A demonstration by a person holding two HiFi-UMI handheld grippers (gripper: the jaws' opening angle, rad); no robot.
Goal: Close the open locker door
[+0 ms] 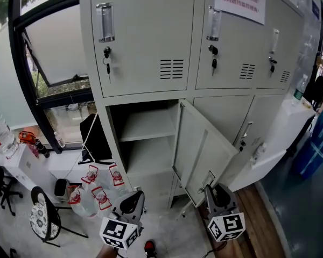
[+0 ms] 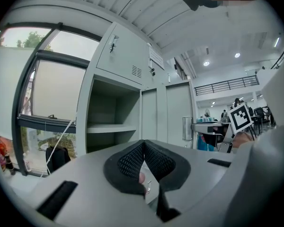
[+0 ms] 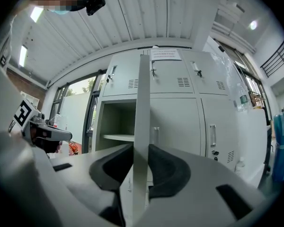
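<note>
The grey locker bank (image 1: 151,42) has one lower compartment (image 1: 148,138) open, with a shelf across it. Its door (image 1: 202,155) swings out toward me, hinged at the right. My right gripper (image 1: 212,190) is at the door's lower free edge. In the right gripper view the door edge (image 3: 143,103) runs upright between the two dark pads of the right gripper (image 3: 141,155), and both pads touch it. My left gripper (image 1: 133,200) hangs low in front of the open compartment (image 2: 113,122); the left gripper (image 2: 144,143) has its pads together with nothing in them.
Several water bottles (image 1: 94,190) stand on the floor at the locker's lower left. A black bag (image 1: 94,136) leans beside the locker, and a chair (image 1: 43,219) stands further left. A white box (image 1: 21,163) sits under the window. Blue containers (image 1: 317,144) are at the right.
</note>
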